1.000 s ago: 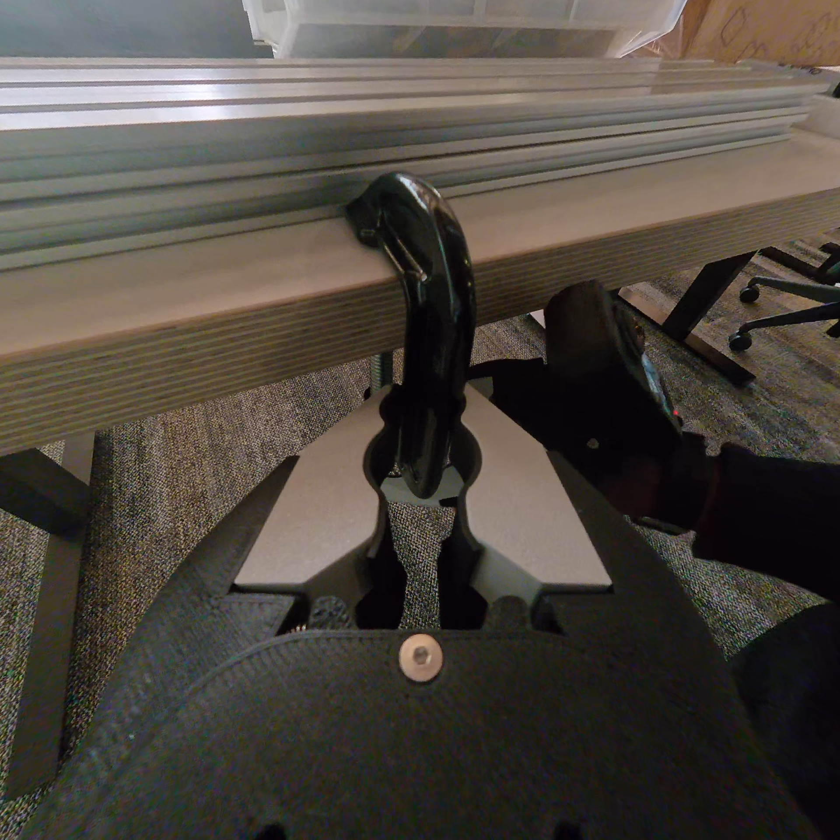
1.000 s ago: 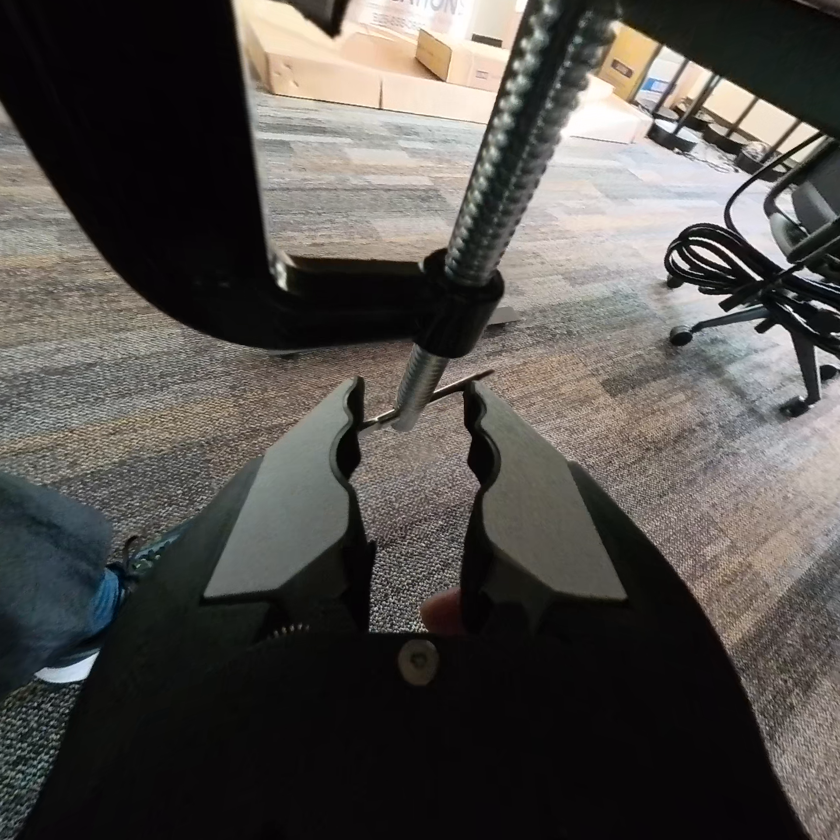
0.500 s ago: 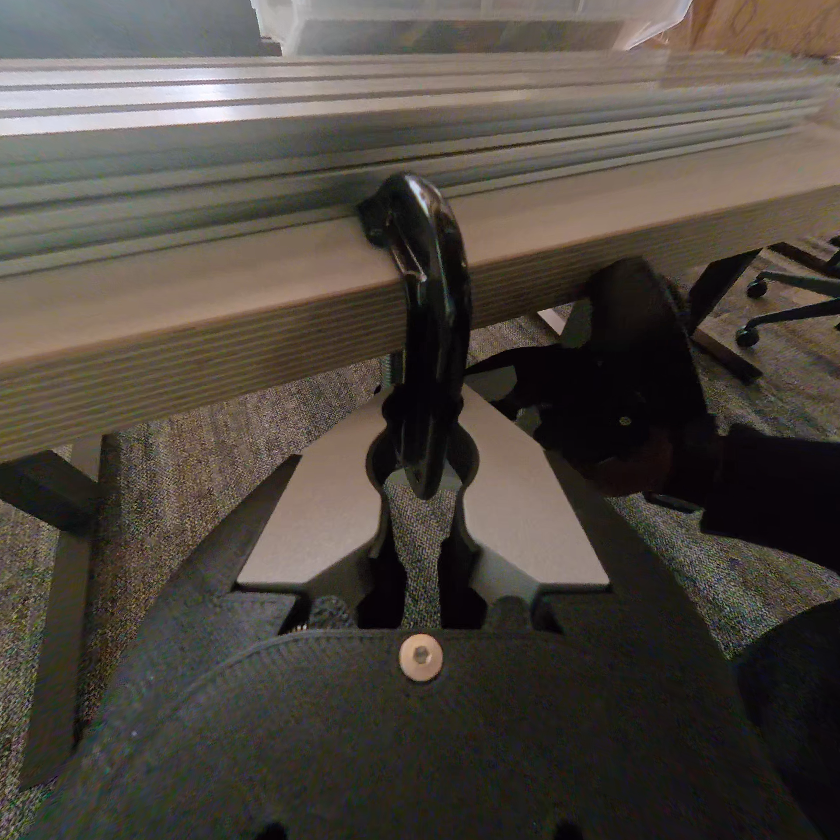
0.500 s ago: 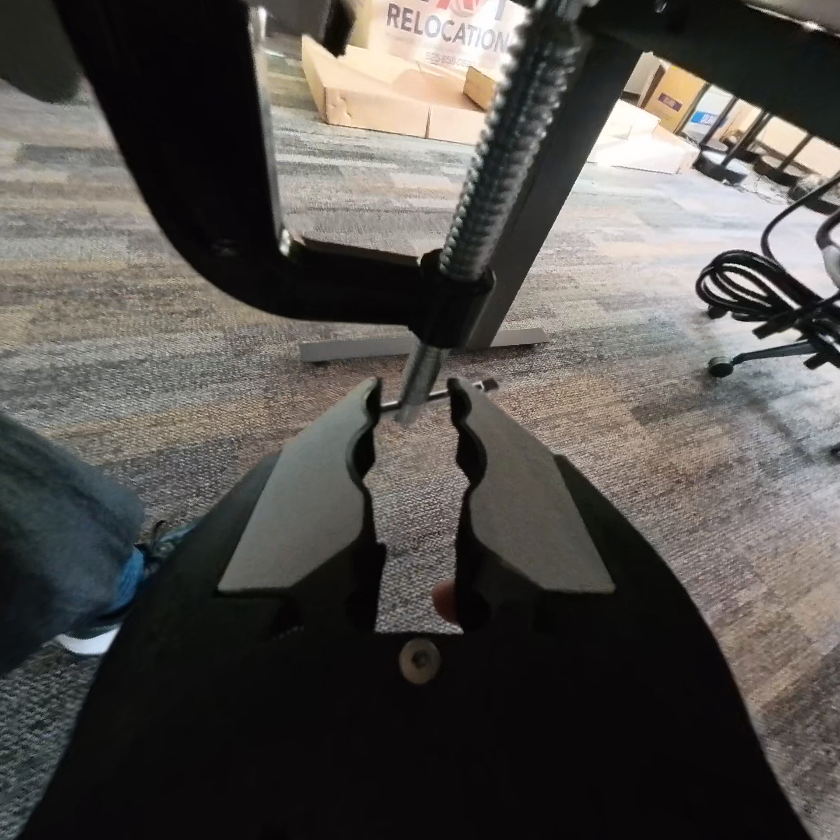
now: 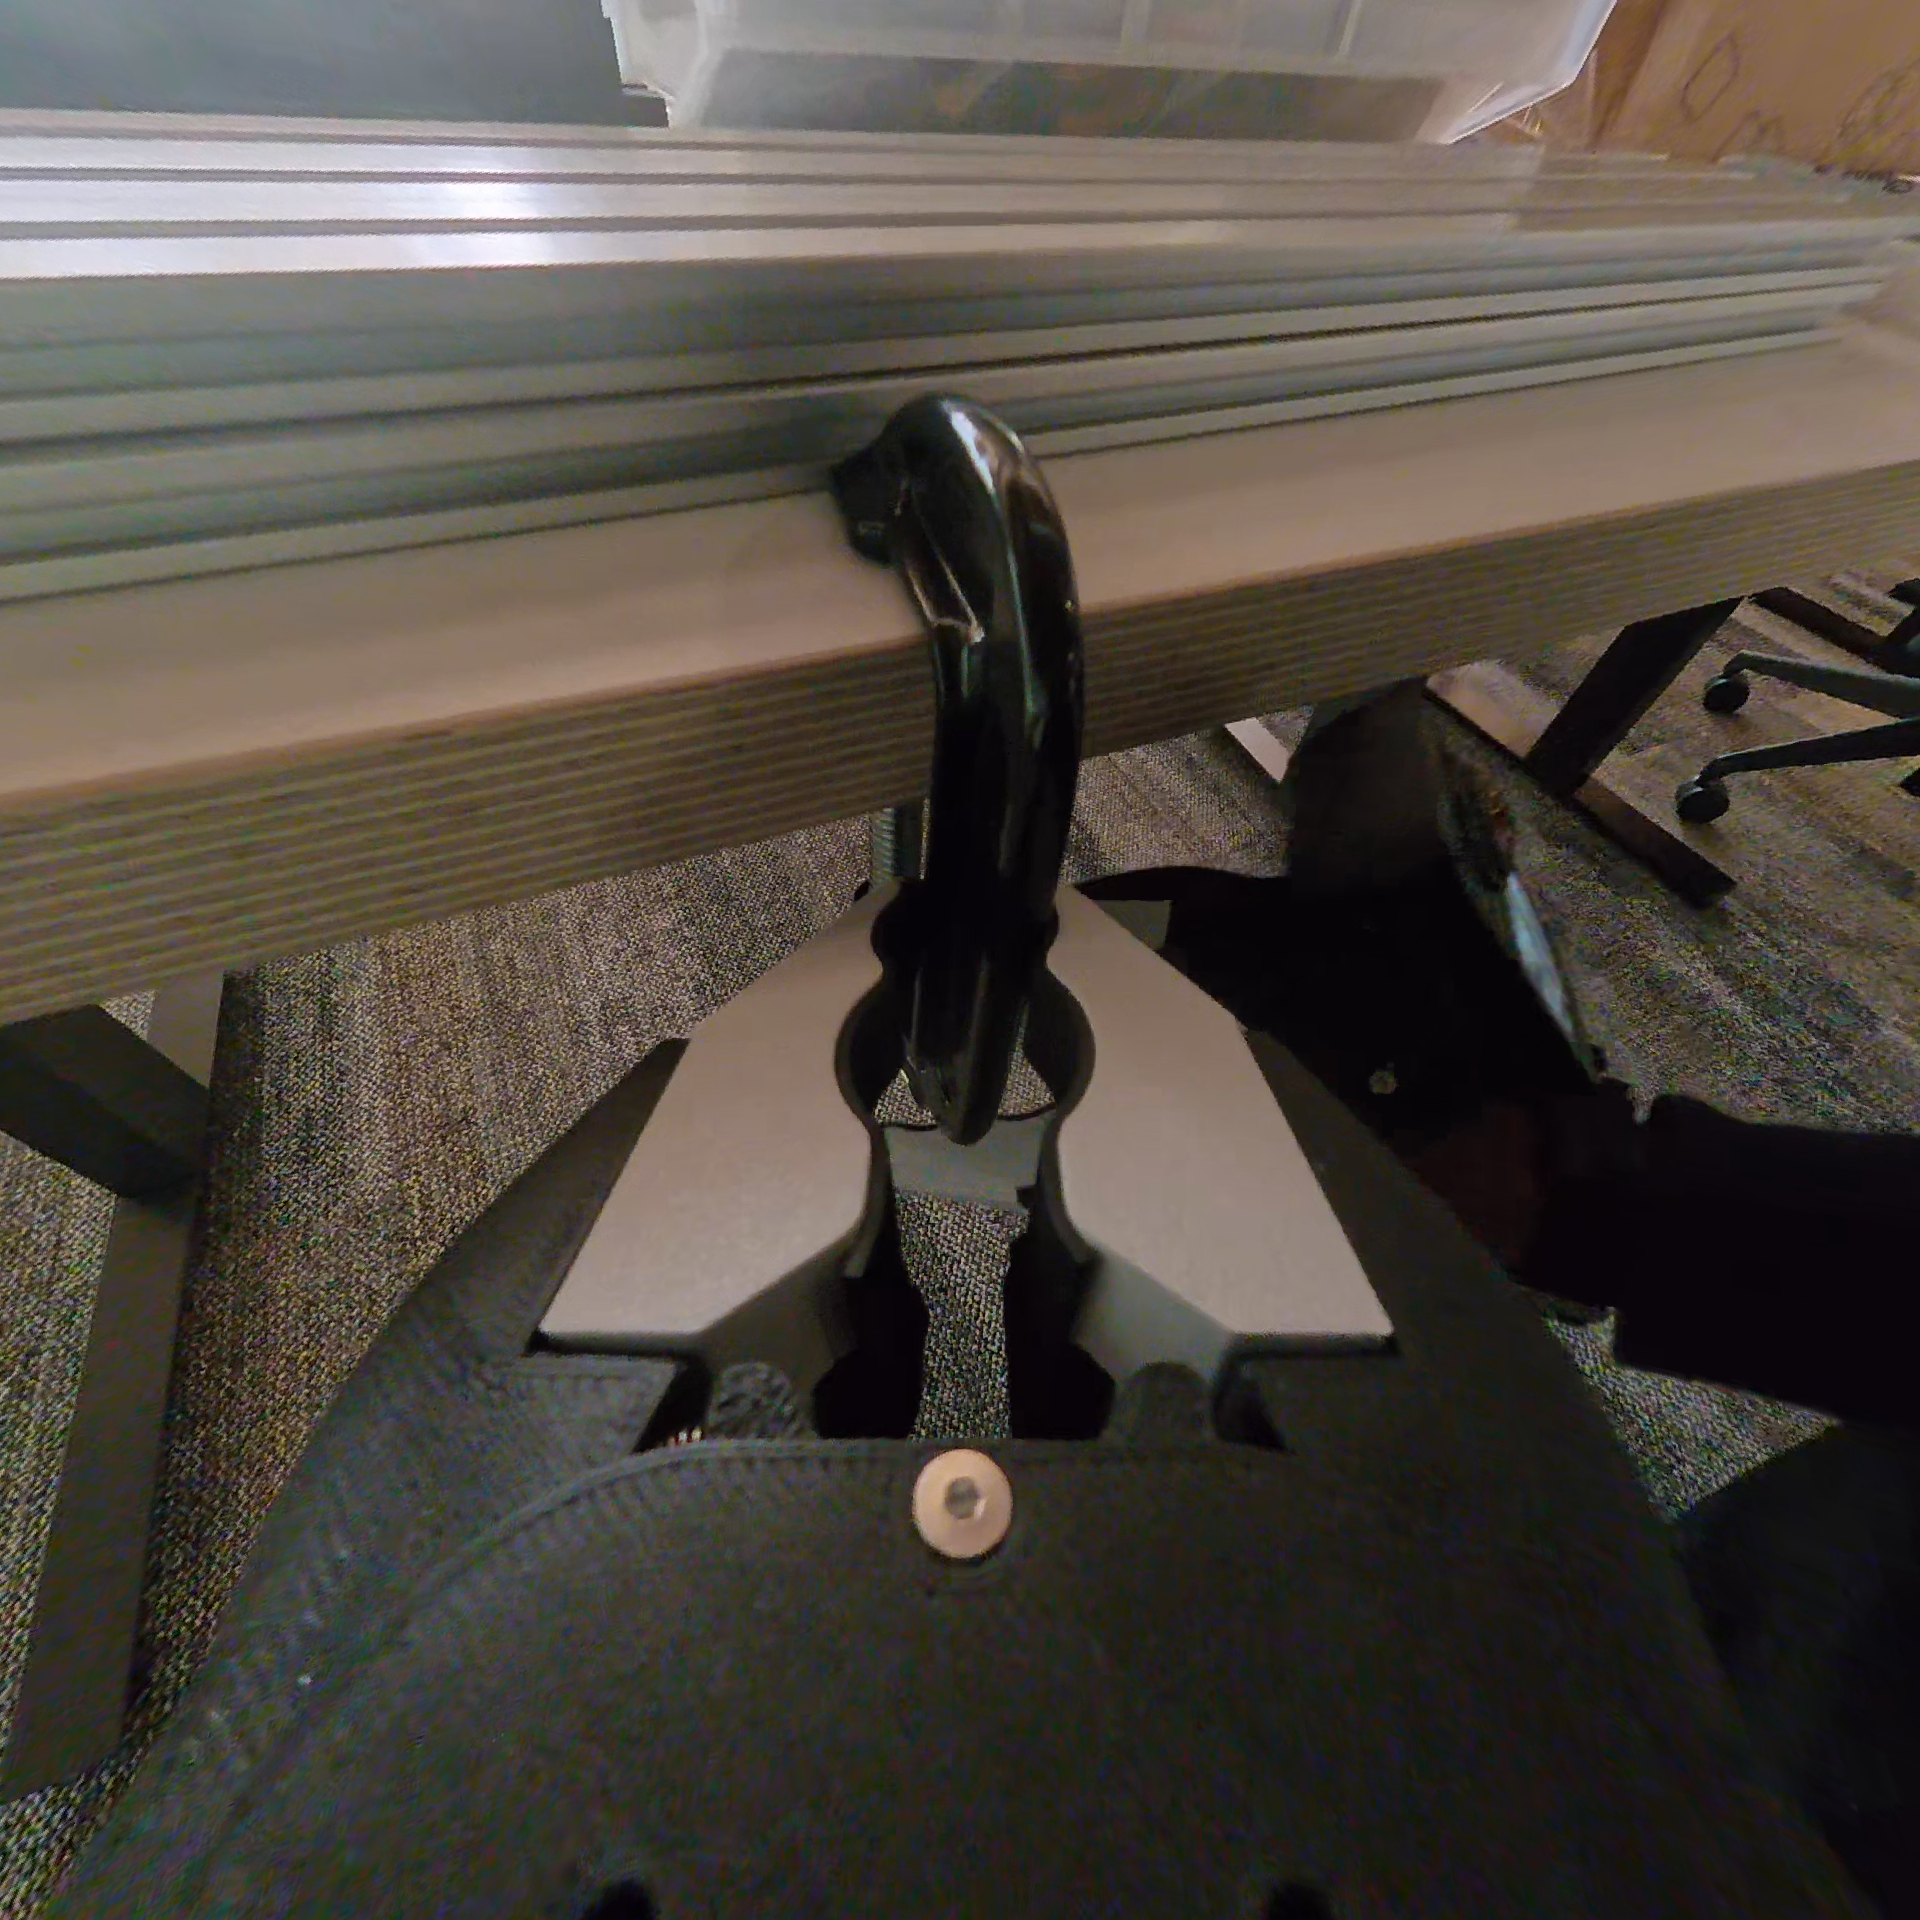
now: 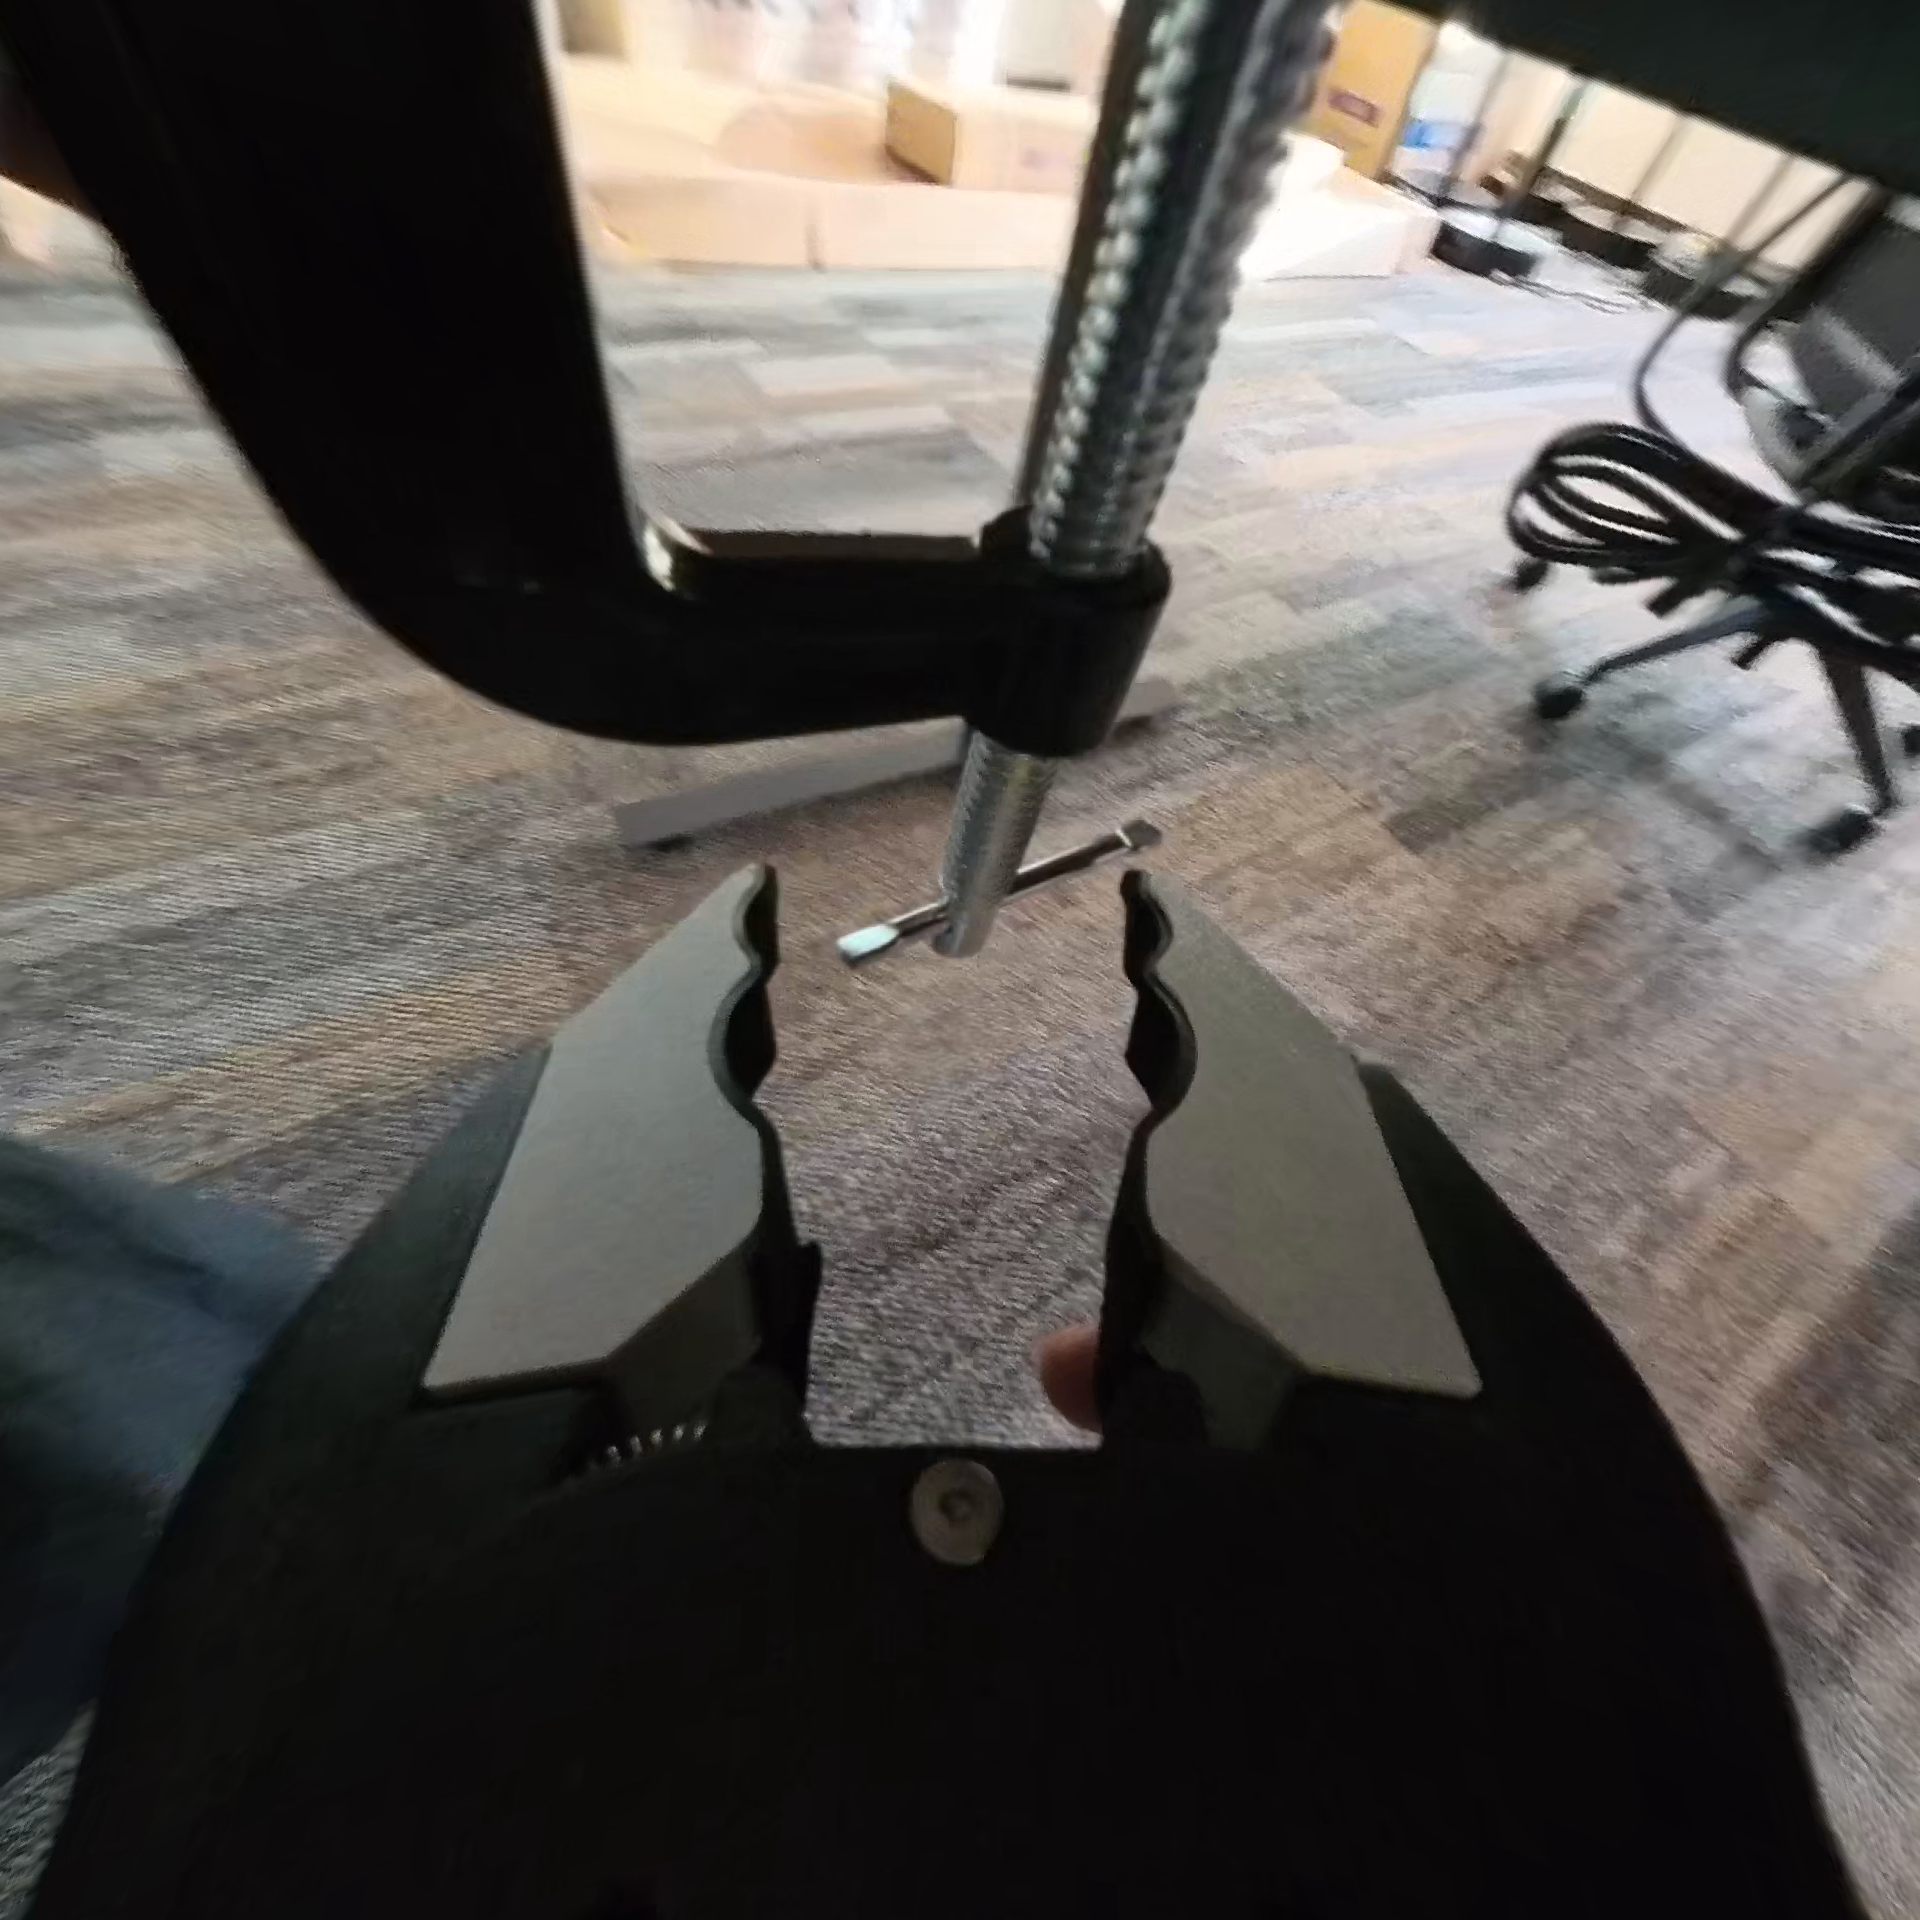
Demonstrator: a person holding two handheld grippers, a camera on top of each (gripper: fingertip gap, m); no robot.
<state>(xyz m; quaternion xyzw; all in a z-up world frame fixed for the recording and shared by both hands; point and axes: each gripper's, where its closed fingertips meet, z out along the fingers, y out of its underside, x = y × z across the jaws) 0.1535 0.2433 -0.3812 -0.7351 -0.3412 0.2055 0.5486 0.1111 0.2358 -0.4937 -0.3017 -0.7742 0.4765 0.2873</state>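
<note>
A black C-clamp (image 5: 997, 665) hooks over the edge of a grey plywood-edged table (image 5: 416, 748), its upper pad resting against a stack of aluminium rails (image 5: 520, 343). My left gripper (image 5: 961, 935) is shut on the clamp's curved frame just below the table edge. In the right wrist view the clamp frame (image 6: 644, 644) and its threaded silver screw (image 6: 1132, 343) hang under the table. The screw's thin sliding handle bar (image 6: 997, 902) sits just ahead of my right gripper (image 6: 948, 904), which is open and not touching it. The right gripper also shows in the left wrist view (image 5: 1403, 935).
Grey carpet (image 6: 312, 831) lies below. An office chair base with coiled black cables (image 6: 1714, 582) stands at the right, cardboard boxes (image 6: 831, 197) at the back. A table foot (image 6: 810, 800) lies behind the screw. A clear plastic bin (image 5: 1143, 62) sits beyond the rails. A trouser leg (image 6: 125, 1299) shows lower left.
My right gripper, which was closed around the screw's handle bar, has opened wide and let it go; the bar now sits turned at an angle. My left gripper keeps hold of the clamp frame.
</note>
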